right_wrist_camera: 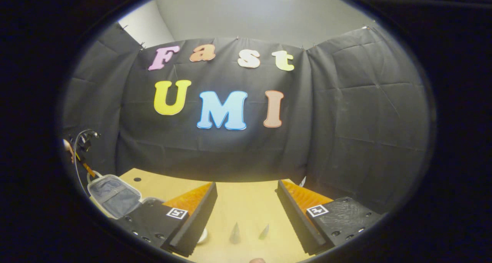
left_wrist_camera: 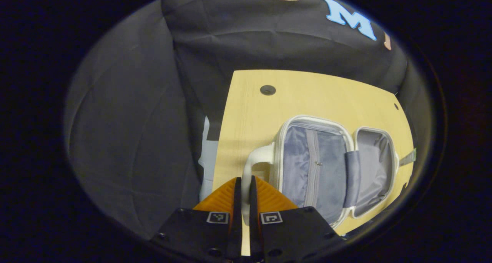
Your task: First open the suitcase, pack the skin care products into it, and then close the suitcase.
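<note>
Your left gripper (left_wrist_camera: 245, 186) is clamped on the suitcase handle (left_wrist_camera: 256, 161), both ridged, wedge-shaped fingers (left_wrist_camera: 269, 197) pressed against the smooth, glossy white loop that curves up from between them to the shell. Just beyond, the suitcase (left_wrist_camera: 334, 167) lies open and flat on the pale wood-grain table (left_wrist_camera: 307, 94): two rounded, hard white halves, each lined with soft grey satin that catches the light. The nearer half carries a zipped fabric panel running down its middle; the farther half is shallower-looking and cut off at the edge of the left gripper view, so you cannot tell what it holds. A small dark round cap (left_wrist_camera: 268, 89) sits in the tabletop behind the case, and a pale upright shape (left_wrist_camera: 207, 163) beside the table's edge is too indistinct to identify. In the right gripper view, your right gripper (right_wrist_camera: 246, 201) hangs with its fingers spread wide apart, gripping nothing, above the same table. Between them, near the bottom edge, two small grey pointed cones (right_wrist_camera: 235, 234) and part of a white rounded object (right_wrist_camera: 202, 236) show, too cropped to name. Farther off at left, the open suitcase appears again beneath a dark device with looping cable (right_wrist_camera: 82, 140), blurred at the rim.
</note>
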Motion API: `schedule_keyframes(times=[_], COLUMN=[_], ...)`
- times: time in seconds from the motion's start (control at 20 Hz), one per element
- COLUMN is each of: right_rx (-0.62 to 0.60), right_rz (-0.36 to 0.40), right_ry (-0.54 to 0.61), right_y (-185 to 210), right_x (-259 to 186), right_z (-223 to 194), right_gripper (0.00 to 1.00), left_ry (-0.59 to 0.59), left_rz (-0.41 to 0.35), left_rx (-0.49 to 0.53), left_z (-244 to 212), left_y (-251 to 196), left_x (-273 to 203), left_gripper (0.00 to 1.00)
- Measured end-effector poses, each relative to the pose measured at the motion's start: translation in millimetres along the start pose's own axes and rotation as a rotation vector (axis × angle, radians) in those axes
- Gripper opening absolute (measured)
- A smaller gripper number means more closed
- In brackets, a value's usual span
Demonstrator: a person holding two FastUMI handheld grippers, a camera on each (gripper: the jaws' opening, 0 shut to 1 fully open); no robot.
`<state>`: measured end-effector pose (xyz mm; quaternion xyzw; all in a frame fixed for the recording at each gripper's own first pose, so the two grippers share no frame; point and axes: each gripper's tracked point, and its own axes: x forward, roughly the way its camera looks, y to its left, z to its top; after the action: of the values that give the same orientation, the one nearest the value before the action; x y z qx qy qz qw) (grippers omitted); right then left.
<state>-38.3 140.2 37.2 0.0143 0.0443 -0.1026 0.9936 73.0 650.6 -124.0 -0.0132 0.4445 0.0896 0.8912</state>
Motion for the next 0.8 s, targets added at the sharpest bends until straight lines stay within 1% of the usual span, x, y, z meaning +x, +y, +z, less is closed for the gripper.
schedule_keyframes(times=[0.15,0.2,0.25,0.3,0.35,0.4,0.5,0.55,0.65,0.7,0.75,0.8], right_rx=[0.012,0.023,0.031,0.033,0.032,0.031,0.029,0.028,0.033,0.032,0.029,0.031], right_rz=[0.001,0.004,0.003,0.000,-0.006,-0.012,-0.010,-0.012,-0.010,-0.002,0.003,0.010], right_ry=[0.021,0.026,0.028,0.028,0.020,0.013,0.002,-0.002,-0.010,-0.008,-0.004,0.000], right_y=[5.9,7.7,7.9,6.8,4.4,1.2,-1.7,-5.1,-11.4,-12.1,-14.8,-18.7], right_x=[-0.1,0.3,0.3,0.3,0.4,-0.4,-0.4,0.7,2.6,4.1,5.6,7.2], right_z=[0.6,1.7,2.8,5.2,6.3,8.6,13.7,14.6,16.4,13.7,11.2,8.9], right_gripper=[0.96,0.96,0.94,0.94,0.94,0.95,0.94,0.94,0.94,0.96,0.94,0.96], left_ry=[0.008,0.015,0.021,0.011,-0.017,-0.051,-0.112,-0.150,-0.246,-0.295,-0.346,-0.391], left_rz=[-0.014,0.002,0.003,0.018,0.021,0.025,0.026,0.041,0.089,0.116,0.138,0.149], left_rx=[-0.040,-0.059,-0.069,-0.070,-0.070,-0.087,-0.147,-0.164,-0.156,-0.147,-0.144,-0.139], left_z=[-19.0,-24.0,-30.9,-34.2,-32.2,-28.6,-22.2,-17.8,-6.2,2.6,11.9,21.4], left_y=[15.8,21.7,25.5,30.1,32.4,34.8,29.5,30.4,29.4,28.1,24.1,16.0], left_x=[38.0,45.8,53.3,56.4,60.7,63.3,56.7,50.1,33.6,22.8,11.8,-0.6], left_gripper=[0.16,0.16,0.17,0.24,0.27,0.39,0.53,0.59,0.89,0.99,0.99,0.98])
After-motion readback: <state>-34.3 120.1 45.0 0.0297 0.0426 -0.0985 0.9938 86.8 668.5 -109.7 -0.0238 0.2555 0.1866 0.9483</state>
